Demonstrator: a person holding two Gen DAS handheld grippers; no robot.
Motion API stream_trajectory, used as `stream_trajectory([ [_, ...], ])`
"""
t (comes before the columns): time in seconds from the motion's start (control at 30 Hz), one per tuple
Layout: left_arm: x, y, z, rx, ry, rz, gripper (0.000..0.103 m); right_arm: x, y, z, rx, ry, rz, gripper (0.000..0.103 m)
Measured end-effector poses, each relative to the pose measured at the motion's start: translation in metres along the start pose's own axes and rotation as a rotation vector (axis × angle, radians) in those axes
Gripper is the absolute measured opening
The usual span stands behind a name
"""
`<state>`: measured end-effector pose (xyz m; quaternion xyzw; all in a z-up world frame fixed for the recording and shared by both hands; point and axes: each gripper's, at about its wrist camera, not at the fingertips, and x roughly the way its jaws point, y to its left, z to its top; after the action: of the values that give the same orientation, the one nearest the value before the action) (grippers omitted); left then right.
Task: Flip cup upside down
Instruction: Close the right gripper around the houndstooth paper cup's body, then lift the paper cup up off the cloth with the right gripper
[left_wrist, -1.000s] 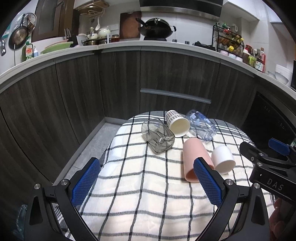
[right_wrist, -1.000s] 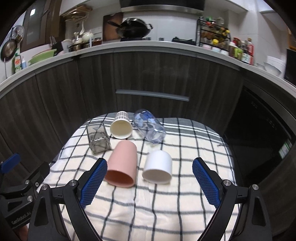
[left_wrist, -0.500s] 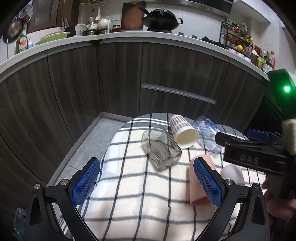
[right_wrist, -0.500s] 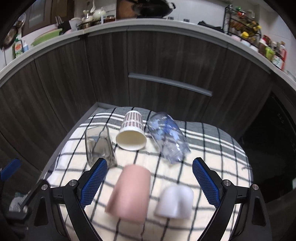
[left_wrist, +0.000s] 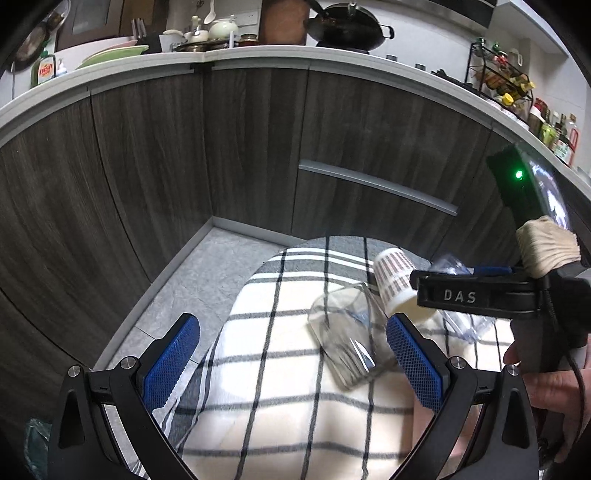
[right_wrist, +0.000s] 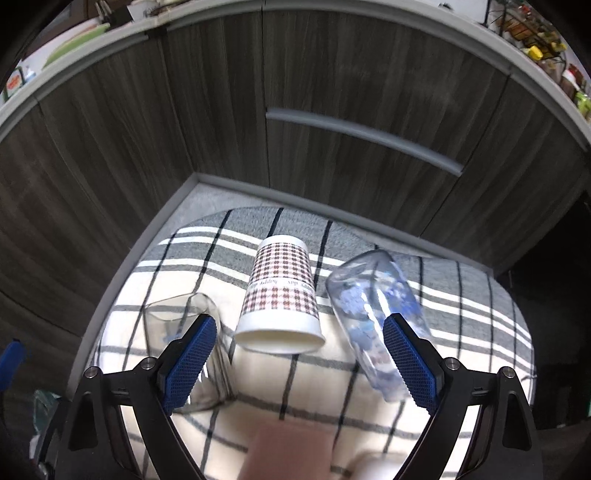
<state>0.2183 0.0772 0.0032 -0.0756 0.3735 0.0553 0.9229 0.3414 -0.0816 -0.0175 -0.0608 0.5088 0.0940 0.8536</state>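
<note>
Several cups lie on their sides on a checked cloth. A patterned paper cup lies with its mouth toward me, straight ahead of my open right gripper. A clear glass lies by the right gripper's left finger. A clear blue-printed cup lies by its right finger. A pink cup shows at the bottom edge. My left gripper is open and empty over the cloth's left part; the glass lies beside its right finger. The paper cup shows beyond.
Dark wood cabinets with a grey drawer handle stand close behind the cloth. Grey floor shows at the left of the cloth. The right gripper's body and a hand sit at the right of the left wrist view.
Both grippers have moved forward toward the cabinets. The right gripper now has the paper cup ahead between its fingers, and the pink and white cups have slid to the view's bottom edge.
</note>
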Motion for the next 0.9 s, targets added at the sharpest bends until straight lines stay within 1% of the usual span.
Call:
stream_trajectory([
  [0.17,0.013,0.006,0.004,-0.022,0.007,0.001,0.103,0.029,0.006,0.011,0.002,0.062,-0.003,0.09],
  [0.37,0.025,0.013,0.001,-0.039,0.032,-0.006,0.103,0.055,0.009,0.013,0.021,0.118,0.003,0.088],
  [0.43,0.027,0.015,0.001,-0.043,0.034,-0.006,0.103,0.065,0.01,0.012,0.033,0.147,0.004,0.084],
  [0.5,0.027,0.015,0.001,-0.043,0.032,-0.003,0.103,0.073,0.008,0.009,0.049,0.168,0.019,0.069],
  [0.53,0.027,0.015,0.0,-0.042,0.032,-0.001,0.103,0.077,0.007,0.008,0.06,0.182,0.033,0.069],
  [0.6,0.027,0.015,0.0,-0.045,0.036,-0.004,0.103,0.076,0.007,0.007,0.067,0.172,0.039,0.067],
  [0.77,0.021,0.014,0.0,-0.04,0.025,-0.011,0.103,0.063,0.004,0.007,0.075,0.142,0.044,0.066],
  [0.87,0.012,0.015,0.0,-0.043,0.019,-0.013,0.103,0.045,-0.001,0.004,0.09,0.122,0.064,0.066],
  [0.9,0.008,0.015,0.0,-0.043,0.016,-0.014,0.103,0.031,-0.004,0.001,0.109,0.104,0.074,0.066],
])
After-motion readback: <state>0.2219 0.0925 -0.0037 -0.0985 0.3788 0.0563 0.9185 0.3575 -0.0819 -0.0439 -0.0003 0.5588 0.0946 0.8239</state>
